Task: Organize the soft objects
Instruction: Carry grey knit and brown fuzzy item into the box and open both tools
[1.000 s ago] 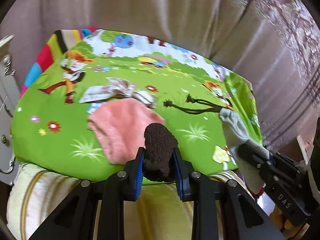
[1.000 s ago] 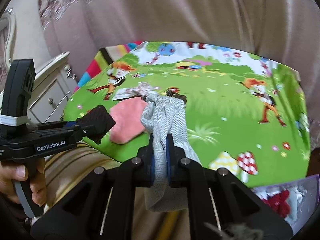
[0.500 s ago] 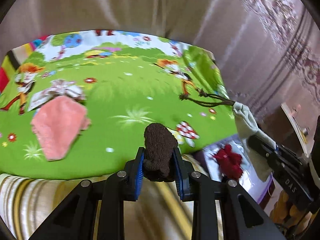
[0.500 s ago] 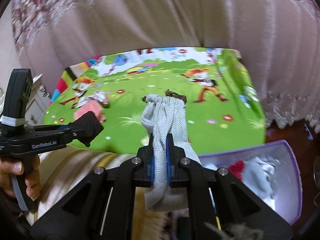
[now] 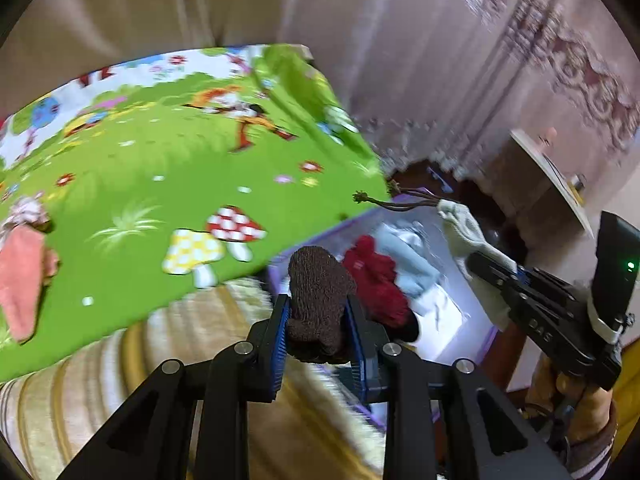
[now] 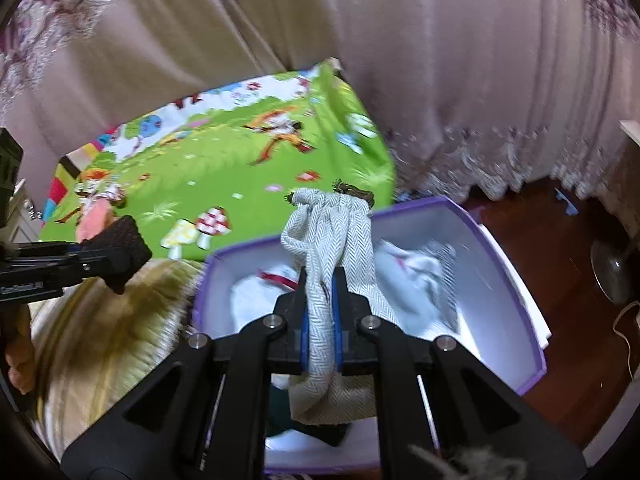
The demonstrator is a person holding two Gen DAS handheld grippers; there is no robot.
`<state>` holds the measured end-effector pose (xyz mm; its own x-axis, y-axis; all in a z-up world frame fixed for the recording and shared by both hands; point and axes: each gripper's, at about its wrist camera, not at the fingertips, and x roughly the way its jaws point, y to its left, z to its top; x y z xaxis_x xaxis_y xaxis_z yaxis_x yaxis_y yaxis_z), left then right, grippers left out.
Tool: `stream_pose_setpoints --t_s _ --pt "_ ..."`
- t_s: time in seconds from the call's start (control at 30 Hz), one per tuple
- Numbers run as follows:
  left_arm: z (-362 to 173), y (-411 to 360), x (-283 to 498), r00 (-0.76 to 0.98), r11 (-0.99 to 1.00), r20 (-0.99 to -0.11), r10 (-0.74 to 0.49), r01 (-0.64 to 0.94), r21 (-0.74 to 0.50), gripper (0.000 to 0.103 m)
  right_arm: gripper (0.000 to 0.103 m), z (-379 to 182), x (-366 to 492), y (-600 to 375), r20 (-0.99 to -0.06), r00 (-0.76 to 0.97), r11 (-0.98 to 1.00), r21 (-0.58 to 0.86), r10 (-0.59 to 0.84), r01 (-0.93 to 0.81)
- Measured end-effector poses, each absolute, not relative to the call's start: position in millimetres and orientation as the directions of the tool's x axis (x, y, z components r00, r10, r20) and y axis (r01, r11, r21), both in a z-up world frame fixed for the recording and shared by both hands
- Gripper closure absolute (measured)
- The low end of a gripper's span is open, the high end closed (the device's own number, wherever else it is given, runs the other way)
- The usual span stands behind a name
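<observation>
My left gripper [image 5: 318, 320] is shut on a dark brown knitted piece [image 5: 320, 284], held above the bed's edge near the purple-rimmed bin [image 5: 472, 320]. My right gripper [image 6: 320, 312] is shut on a grey herringbone drawstring pouch [image 6: 328, 236], held over the bin [image 6: 504, 248]. The bin holds a red soft item [image 5: 376, 276] and pale cloths [image 6: 416, 276]. The right gripper with the pouch shows in the left wrist view [image 5: 480, 260]; the left gripper with the brown piece shows in the right wrist view [image 6: 120, 248].
A bed with a green cartoon mat [image 5: 160, 168] lies to the left, with a pink cloth [image 5: 20, 280] on it. Beige curtains [image 6: 360, 40] hang behind. Dark wood floor [image 6: 560, 240] and a fan base [image 6: 616, 276] lie right of the bin.
Both grippers swung right, away from the mat and toward the bin. The right gripper now hangs over the bin. Both still hold their items.
</observation>
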<state>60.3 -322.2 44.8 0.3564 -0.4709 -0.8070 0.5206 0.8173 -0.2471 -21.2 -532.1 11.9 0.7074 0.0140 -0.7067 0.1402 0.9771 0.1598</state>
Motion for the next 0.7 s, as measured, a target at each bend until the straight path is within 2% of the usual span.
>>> stream_pose_setpoints --t_s 0.33,0.6,0.7 --pt "32 -399 29 0.247 0.721 -0.824 -0.509 0.646 -0.252 0.075 0.092 -27 -42 -584 -0.756 0.654 0.953 0.173 -0.034 0.25" --pt "26 -444 15 0.179 0.647 -0.815 -0.552 0.708 -0.283 0.075 0.091 -36 -50 -610 -0.765 0.64 0.938 0.169 -0.069 0.303" --pt "21 -456 11 0.135 0.613 -0.807 -0.575 0.724 -0.316 0.066 0.086 -37 -52 -616 -0.768 0.636 0.934 0.164 -0.081 0.317"
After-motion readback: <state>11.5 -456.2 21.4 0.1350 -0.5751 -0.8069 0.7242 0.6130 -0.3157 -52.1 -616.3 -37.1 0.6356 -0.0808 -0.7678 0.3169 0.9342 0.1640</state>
